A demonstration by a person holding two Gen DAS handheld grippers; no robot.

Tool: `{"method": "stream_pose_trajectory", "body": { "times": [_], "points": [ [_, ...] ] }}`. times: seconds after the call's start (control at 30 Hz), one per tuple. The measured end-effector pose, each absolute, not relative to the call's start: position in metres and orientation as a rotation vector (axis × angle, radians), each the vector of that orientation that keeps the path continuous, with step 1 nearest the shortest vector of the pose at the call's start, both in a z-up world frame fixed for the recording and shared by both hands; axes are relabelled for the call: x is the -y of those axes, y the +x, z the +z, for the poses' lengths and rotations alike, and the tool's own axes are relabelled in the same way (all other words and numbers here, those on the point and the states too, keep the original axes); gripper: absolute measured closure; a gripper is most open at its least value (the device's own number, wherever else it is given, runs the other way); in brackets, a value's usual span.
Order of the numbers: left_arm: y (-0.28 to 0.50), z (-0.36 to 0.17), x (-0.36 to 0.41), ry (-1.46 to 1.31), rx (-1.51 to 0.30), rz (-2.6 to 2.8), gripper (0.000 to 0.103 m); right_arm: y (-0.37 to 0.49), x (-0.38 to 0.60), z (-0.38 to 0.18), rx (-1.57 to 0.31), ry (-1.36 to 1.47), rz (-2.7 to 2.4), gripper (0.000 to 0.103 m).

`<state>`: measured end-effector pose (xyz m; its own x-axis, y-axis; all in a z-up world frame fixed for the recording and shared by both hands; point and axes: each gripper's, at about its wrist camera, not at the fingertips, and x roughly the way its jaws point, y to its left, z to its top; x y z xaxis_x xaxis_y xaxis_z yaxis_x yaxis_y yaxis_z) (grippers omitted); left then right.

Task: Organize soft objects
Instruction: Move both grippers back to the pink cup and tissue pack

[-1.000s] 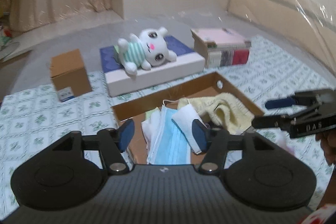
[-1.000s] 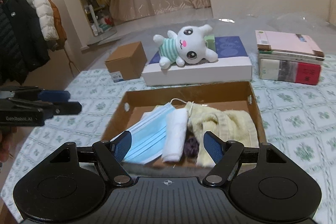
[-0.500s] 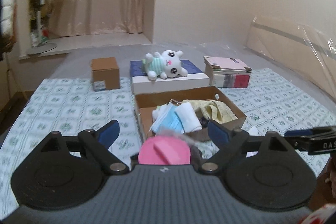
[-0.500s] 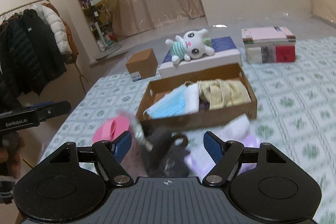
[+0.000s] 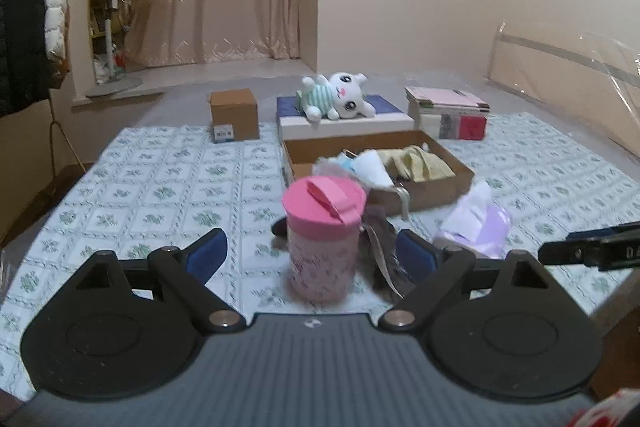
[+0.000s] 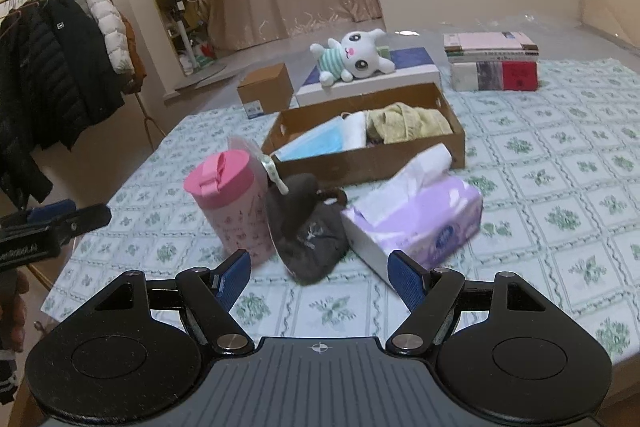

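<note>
While masks [image 6: 316, 143] and a yellow cloth [image 6: 404, 123] already lay in the cardboard box [image 6: 372, 167] at frame centre, a dark garment [image 6: 308, 227] and tissue pack [image 6: 416, 219] remained outside, lower centre; both grippers [image 5: 310, 255] [image 6: 320, 275] held their fingers wide apart, empty.

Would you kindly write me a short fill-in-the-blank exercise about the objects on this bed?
The tumbler has a ____ lid.
The plush bunny lies on a flat ____ box.
The blue face masks lie inside the ____ tray.
Both grippers, left and right, are ____.

Missing words: pink; white; cardboard; open
</note>
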<state>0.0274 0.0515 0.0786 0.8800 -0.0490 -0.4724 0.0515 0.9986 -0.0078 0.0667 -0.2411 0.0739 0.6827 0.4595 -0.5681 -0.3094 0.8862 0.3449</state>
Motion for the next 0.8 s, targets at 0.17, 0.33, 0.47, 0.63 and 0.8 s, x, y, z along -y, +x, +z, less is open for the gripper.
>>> {"method": "stream_pose_trajectory", "body": {
  "times": [0.17,0.33,0.47,0.63,0.8],
  "points": [
    [0.025,0.070,-0.047,0.017,-0.526,-0.064,0.013,0.062,0.248,0.072,-0.699,0.229,0.417,0.028],
    [0.024,0.068,-0.045,0.006,-0.531,-0.074,0.013,0.060,0.250,0.071,-0.697,0.226,0.415,0.028],
    [0.027,0.066,-0.047,-0.002,-0.543,-0.065,0.013,0.061,0.250,0.070,-0.704,0.226,0.417,0.028],
    [0.029,0.062,-0.052,-0.013,-0.551,-0.060,0.013,0.065,0.248,0.066,-0.719,0.218,0.418,0.028],
    [0.030,0.054,-0.059,-0.033,-0.559,-0.064,0.013,0.073,0.241,0.065,-0.739,0.192,0.416,0.028]
  ]
}}
